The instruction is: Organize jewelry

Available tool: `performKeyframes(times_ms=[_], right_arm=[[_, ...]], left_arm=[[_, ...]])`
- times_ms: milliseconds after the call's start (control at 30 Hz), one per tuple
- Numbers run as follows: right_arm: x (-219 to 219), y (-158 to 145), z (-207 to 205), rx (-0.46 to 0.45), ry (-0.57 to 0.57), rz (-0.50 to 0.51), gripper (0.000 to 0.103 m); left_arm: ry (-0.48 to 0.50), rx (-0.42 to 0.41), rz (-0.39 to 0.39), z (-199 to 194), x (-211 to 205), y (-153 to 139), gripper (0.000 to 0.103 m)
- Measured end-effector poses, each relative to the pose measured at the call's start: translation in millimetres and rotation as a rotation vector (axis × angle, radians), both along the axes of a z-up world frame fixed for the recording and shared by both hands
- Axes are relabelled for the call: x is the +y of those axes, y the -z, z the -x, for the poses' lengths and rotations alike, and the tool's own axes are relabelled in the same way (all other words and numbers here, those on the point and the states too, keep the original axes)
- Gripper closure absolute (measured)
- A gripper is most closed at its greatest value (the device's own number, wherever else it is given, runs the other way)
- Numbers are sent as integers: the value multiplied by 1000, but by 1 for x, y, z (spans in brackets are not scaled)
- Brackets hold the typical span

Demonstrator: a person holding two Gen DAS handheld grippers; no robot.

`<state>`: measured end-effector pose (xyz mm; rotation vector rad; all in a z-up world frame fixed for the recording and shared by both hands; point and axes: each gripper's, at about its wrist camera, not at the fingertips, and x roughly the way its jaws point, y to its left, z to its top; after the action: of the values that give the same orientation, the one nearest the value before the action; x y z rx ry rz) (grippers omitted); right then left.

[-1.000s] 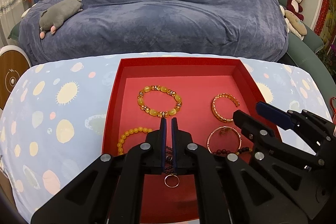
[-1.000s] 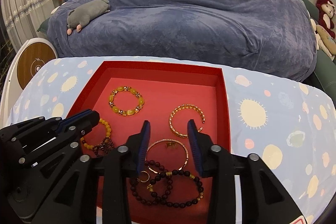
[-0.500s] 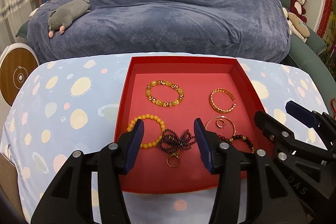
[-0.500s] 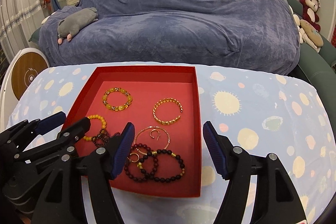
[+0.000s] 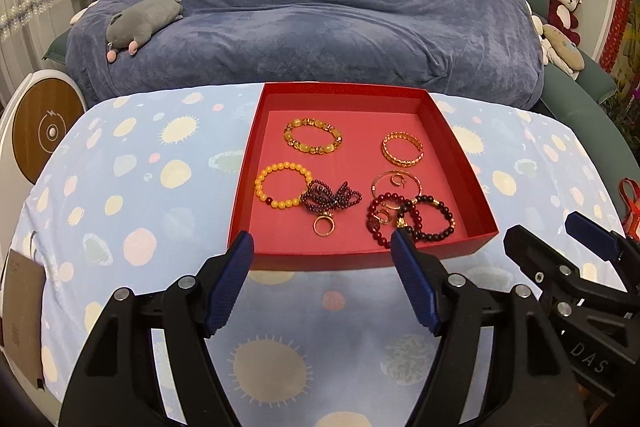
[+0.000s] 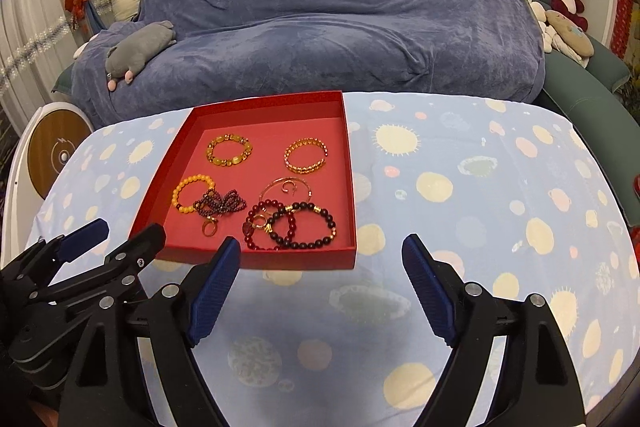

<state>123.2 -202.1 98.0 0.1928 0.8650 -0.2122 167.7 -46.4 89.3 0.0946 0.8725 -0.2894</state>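
A red tray [image 5: 362,255] [image 6: 352,163] on the table holds several pieces of jewelry. Among them are a yellow bead bracelet [image 5: 280,185] [image 6: 188,193], a dark purple bead bundle [image 5: 332,197] [image 6: 220,207] with a gold ring [image 5: 324,227] [image 6: 209,227] beside it, and dark bead bracelets [image 5: 432,219] [image 6: 308,227]. My left gripper [image 5: 322,247] hangs over the tablecloth just in front of the tray, its jaws opening with nothing between them. My right gripper [image 6: 320,247] also stands before the tray, jaws opening and empty.
The table wears a light blue cloth with pale sun spots [image 5: 120,187]. Behind it is a sofa under a blue cover [image 5: 320,27] with a grey plush toy [image 5: 140,23]. A round wooden-faced device [image 5: 44,131] stands at the left. A brown card [image 5: 20,315] lies at the table's left edge.
Both grippers have drawn back from the tray toward the near table edge and opened wide. The left let go of the purple beads and ring, which now lie in the tray.
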Motion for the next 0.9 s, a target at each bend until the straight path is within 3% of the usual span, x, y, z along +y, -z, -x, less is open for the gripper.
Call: performKeyframes(times_ms=[433,700,900], right_arm=[[16,5,37,13,14,33,23],[17,9,53,13,31,13,20],[21,10,57,14,20,34,19]], left_arm=[[-52,37,-5,35,16,12,31],[-95,33,-25,48,24,14,18],[-118,35,-33,54,28,17,16]])
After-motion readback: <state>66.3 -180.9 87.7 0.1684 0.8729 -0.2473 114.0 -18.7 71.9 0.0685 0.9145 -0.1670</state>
